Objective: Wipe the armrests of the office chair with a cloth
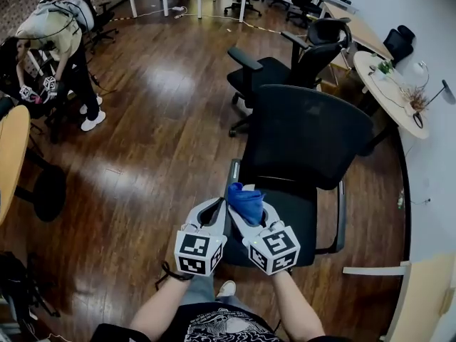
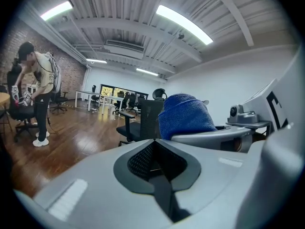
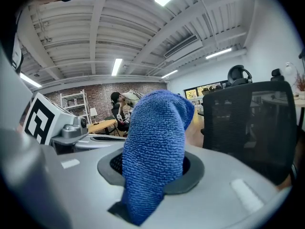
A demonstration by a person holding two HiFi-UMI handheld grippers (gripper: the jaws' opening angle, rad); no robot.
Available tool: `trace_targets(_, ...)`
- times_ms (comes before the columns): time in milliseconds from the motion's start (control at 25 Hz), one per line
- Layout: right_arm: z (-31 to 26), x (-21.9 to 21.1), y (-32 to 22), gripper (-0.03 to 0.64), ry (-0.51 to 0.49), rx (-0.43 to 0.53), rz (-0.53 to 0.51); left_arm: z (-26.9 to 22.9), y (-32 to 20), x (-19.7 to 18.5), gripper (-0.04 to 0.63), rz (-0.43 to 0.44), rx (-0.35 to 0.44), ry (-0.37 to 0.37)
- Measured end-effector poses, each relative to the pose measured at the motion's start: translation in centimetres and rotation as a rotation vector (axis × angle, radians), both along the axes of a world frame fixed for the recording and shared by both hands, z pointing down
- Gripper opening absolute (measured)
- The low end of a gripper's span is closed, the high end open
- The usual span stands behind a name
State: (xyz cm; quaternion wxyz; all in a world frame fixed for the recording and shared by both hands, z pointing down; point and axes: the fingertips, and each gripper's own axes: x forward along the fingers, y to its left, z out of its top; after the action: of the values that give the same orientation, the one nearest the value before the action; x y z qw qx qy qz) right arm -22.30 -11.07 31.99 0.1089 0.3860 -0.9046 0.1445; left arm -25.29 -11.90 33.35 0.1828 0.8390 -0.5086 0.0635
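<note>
Head view: two grippers side by side, left gripper [image 1: 214,209] and right gripper [image 1: 251,206], held low before one office chair [image 1: 306,141] with two armrests [image 1: 233,175]. One blue cloth [image 1: 244,198] bunched at the right tip, near the closer armrest. Behind, a second chair [image 1: 285,70].

Left gripper view: jaws together, nothing between; cloth [image 2: 185,116] alongside.

Right gripper view: jaws clamped on the cloth [image 3: 155,137]; chair back [image 3: 252,123] beyond.
</note>
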Motion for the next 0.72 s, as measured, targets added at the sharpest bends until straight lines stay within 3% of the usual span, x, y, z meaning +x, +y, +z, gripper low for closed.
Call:
trace_targets(280,4.8,-0.7,-9.4,0.137,0.049,-0.049,0.017,4.0,-9.5,-0.7,0.006,0.056,-0.035,0.054)
trace_targets(720,15.3,0.6,-20.4,0.138,0.273,-0.116,0.053,8.4,-18.8,-2.0,0.006,0.119,-0.074,0.042)
